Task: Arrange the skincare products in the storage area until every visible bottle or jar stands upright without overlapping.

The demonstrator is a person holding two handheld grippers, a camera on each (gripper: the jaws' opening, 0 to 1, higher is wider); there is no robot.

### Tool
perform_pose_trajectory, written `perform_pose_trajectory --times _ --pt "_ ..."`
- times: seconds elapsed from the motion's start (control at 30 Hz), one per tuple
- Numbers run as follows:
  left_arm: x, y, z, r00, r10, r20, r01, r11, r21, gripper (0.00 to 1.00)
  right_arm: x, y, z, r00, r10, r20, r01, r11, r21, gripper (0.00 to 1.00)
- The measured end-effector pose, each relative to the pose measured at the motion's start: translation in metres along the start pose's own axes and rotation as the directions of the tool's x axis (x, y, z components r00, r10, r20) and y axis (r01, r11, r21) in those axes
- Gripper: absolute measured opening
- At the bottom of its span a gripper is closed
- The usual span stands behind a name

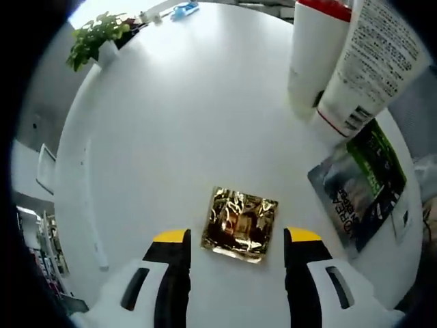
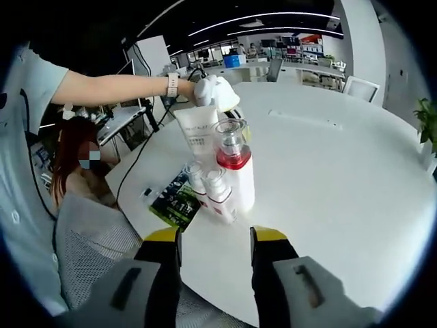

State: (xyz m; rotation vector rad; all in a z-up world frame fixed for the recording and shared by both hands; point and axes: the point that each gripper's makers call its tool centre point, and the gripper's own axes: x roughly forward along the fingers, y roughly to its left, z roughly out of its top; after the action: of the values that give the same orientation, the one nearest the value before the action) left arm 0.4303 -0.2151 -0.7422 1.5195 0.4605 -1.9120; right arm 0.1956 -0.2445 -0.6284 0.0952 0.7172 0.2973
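Left gripper view: left gripper [image 1: 236, 247] hovers with jaws apart and empty either side of a flat gold sachet [image 1: 240, 223] on the white table [image 1: 171, 123]; a tube [image 1: 372, 65] leans against a white bottle [image 1: 313, 55], long axis tilted, beside a magazine [image 1: 362, 181]. Right gripper view: right gripper [image 2: 215, 247] is open, holding nothing, facing the clustered bottles [image 2: 234, 179], which stand upright near the table edge; the tube [image 2: 198, 133] stands cap-up behind them, so straightening and spacing seem left to do.
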Motion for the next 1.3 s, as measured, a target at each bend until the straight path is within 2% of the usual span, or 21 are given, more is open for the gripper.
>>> perform_pose_trajectory --times 0.2,0.37,0.5,0.77,0.93,1.3 --pt "0.0034 -0.0004 0.0017 0.997 -0.067 -0.026 0.068 0.997 0.044 0.51 0.0013 -0.0023 -0.0007 1.0 0.001 -0.003 -0.001 1.0 0.004 0.4" --pt "0.0068 -0.0016 0.0013 0.99 -0.135 -0.05 0.138 0.989 0.056 0.5 0.0021 -0.0051 -0.0019 1.0 -0.004 -0.009 0.004 1.0 0.005 0.39" --pt "0.0059 0.0041 0.0008 0.99 -0.128 -0.051 0.131 0.989 0.066 0.45 0.0011 -0.0086 -0.0027 1.0 -0.009 -0.009 0.009 1.0 0.01 0.39" --pt "0.0055 0.0022 -0.0001 0.991 -0.128 -0.029 0.13 0.989 0.064 0.44 0.0026 -0.0067 -0.0013 1.0 -0.003 -0.007 0.003 1.0 0.006 0.38" --pt "0.0046 -0.0023 0.0002 0.991 -0.135 -0.023 0.137 0.986 0.093 0.4 0.0004 -0.0086 -0.0016 1.0 -0.005 -0.005 0.005 1.0 0.006 0.38" --pt "0.0042 -0.0038 0.0024 0.993 -0.118 -0.014 0.119 0.992 0.03 0.36 -0.002 -0.0071 -0.0029 1.0 -0.017 -0.002 0.017 1.0 0.008 0.38"
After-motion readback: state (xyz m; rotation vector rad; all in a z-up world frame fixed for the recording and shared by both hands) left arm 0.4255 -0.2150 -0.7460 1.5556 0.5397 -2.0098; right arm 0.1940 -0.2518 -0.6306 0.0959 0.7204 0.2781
